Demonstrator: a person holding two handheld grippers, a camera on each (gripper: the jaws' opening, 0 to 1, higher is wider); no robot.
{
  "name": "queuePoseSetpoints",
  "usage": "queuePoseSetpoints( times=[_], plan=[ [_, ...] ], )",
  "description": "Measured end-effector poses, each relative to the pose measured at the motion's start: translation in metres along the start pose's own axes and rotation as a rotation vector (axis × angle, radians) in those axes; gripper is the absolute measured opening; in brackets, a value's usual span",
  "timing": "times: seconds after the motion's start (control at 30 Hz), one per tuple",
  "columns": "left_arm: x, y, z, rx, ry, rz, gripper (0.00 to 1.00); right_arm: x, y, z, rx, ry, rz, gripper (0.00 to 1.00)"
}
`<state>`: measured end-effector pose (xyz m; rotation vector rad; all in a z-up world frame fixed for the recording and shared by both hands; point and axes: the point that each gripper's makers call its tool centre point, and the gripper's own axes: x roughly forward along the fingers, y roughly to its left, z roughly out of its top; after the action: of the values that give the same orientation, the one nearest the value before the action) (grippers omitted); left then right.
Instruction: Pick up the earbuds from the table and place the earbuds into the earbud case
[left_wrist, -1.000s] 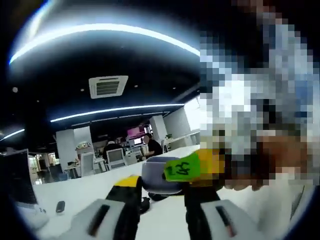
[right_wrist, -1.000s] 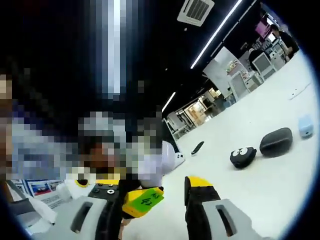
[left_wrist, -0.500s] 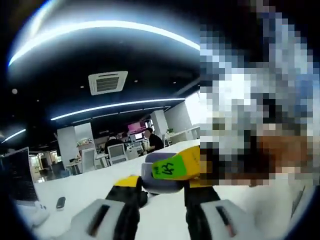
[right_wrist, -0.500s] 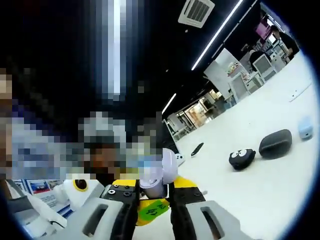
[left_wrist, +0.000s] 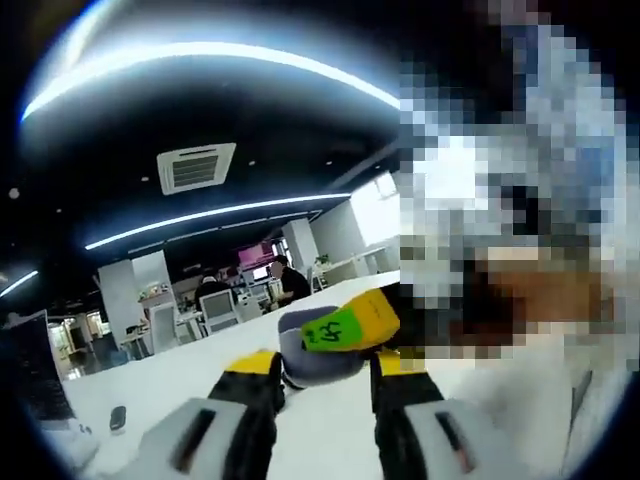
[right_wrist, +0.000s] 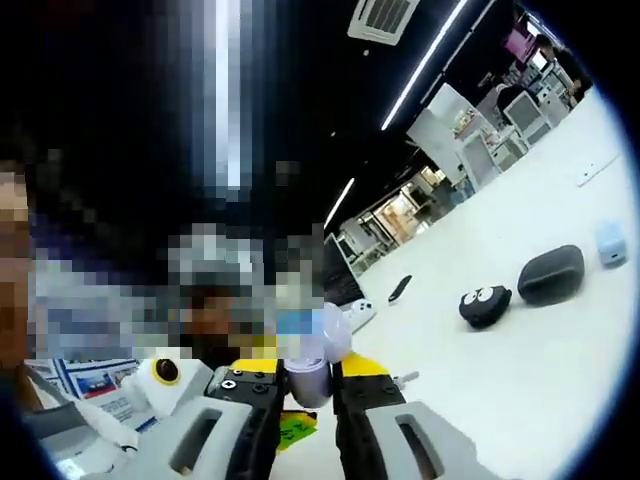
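Observation:
A lavender earbud case (left_wrist: 318, 352) is up off the white table (left_wrist: 150, 395), between the yellow-tipped jaws of my left gripper (left_wrist: 320, 370), which is shut on it. My right gripper reaches in from the right, and one finger (left_wrist: 352, 322), yellow with a green label, lies over the top of the case. In the right gripper view my right gripper (right_wrist: 308, 374) has its jaws drawn close on the upper part of the case (right_wrist: 312, 372), whose pale top (right_wrist: 330, 335) sticks out above them. No earbud can be made out.
On the table (right_wrist: 480, 400) in the right gripper view lie a black round case with eyes (right_wrist: 485, 305), a dark grey oval case (right_wrist: 550, 275), a small light blue case (right_wrist: 610, 243) and a thin black object (right_wrist: 400, 290). People sit at desks (left_wrist: 285, 285) far behind.
My right gripper was open a second ago and has shut on the top of the case held by the left. Both views have shifted slightly with the hands.

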<state>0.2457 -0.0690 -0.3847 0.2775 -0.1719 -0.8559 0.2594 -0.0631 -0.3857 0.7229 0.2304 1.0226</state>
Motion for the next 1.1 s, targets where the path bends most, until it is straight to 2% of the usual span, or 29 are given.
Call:
queuePoseSetpoints(
  times=[0.1, 0.2, 0.3, 0.33, 0.37, 0.4, 0.47, 0.5, 0.53, 0.57, 0.6, 0.67, 0.73, 0.8, 0.83, 0.87, 0.93, 1.0, 1.03, 1.1],
  plan=[
    [0.0, -0.006, -0.001, -0.058, 0.01, -0.046, 0.44, -0.002, -0.002, 0.001, 0.015, 0.011, 0.006, 0.17],
    [0.0, -0.01, 0.002, -0.074, 0.008, -0.1, 0.48, -0.005, -0.003, 0.002, 0.067, 0.018, 0.031, 0.17],
    [-0.005, -0.015, 0.014, -0.107, -0.039, -0.18, 0.52, -0.009, -0.003, 0.002, 0.071, 0.033, 0.036, 0.17],
    [-0.009, -0.017, 0.023, -0.096, -0.078, -0.217, 0.51, -0.01, -0.003, 0.0, 0.068, 0.044, 0.039, 0.16],
    [-0.012, -0.016, 0.029, -0.094, -0.096, -0.238, 0.49, -0.011, -0.003, -0.002, 0.065, 0.055, 0.043, 0.16],
    [-0.014, -0.02, 0.035, -0.093, -0.115, -0.286, 0.47, -0.011, 0.0, -0.004, 0.067, 0.067, 0.054, 0.16],
    [-0.018, -0.027, 0.042, -0.107, -0.131, -0.368, 0.45, -0.013, 0.007, -0.008, 0.081, 0.098, 0.091, 0.16],
    [-0.018, -0.029, 0.042, -0.102, -0.121, -0.399, 0.44, -0.013, 0.01, -0.009, 0.076, 0.108, 0.106, 0.16],
    [-0.021, -0.036, 0.04, -0.101, -0.1, -0.462, 0.43, -0.013, 0.015, -0.011, 0.068, 0.125, 0.12, 0.16],
    [-0.019, -0.036, 0.036, -0.105, -0.065, -0.476, 0.44, -0.014, 0.018, -0.013, 0.055, 0.14, 0.133, 0.16],
    [-0.017, -0.036, 0.039, -0.09, -0.077, -0.491, 0.44, -0.016, 0.018, -0.018, 0.027, 0.172, 0.122, 0.16],
    [-0.021, -0.044, 0.037, -0.117, -0.045, -0.559, 0.45, -0.016, 0.021, -0.02, 0.0, 0.191, 0.135, 0.16],
    [-0.022, -0.047, 0.037, -0.083, -0.038, -0.578, 0.45, -0.018, 0.027, -0.026, -0.008, 0.22, 0.157, 0.16],
    [-0.022, -0.049, 0.029, 0.042, -0.003, -0.564, 0.45, -0.019, 0.031, -0.03, -0.004, 0.236, 0.171, 0.16],
    [-0.023, -0.052, 0.02, 0.104, 0.036, -0.562, 0.45, -0.021, 0.04, -0.032, 0.034, 0.252, 0.222, 0.16],
    [-0.023, -0.055, 0.016, 0.167, 0.04, -0.553, 0.45, -0.022, 0.046, -0.034, 0.083, 0.261, 0.241, 0.16],
    [-0.022, -0.057, 0.013, 0.294, 0.033, -0.513, 0.44, -0.021, 0.042, -0.033, 0.069, 0.266, 0.234, 0.16],
    [-0.022, -0.058, 0.012, 0.307, 0.034, -0.491, 0.43, -0.022, 0.041, -0.032, 0.072, 0.276, 0.238, 0.16],
    [-0.022, -0.056, 0.011, 0.353, 0.029, -0.475, 0.39, -0.023, 0.041, -0.032, 0.074, 0.281, 0.241, 0.16],
    [-0.023, -0.056, 0.01, 0.373, 0.031, -0.466, 0.33, -0.024, 0.041, -0.033, 0.074, 0.298, 0.247, 0.16]
  ],
)
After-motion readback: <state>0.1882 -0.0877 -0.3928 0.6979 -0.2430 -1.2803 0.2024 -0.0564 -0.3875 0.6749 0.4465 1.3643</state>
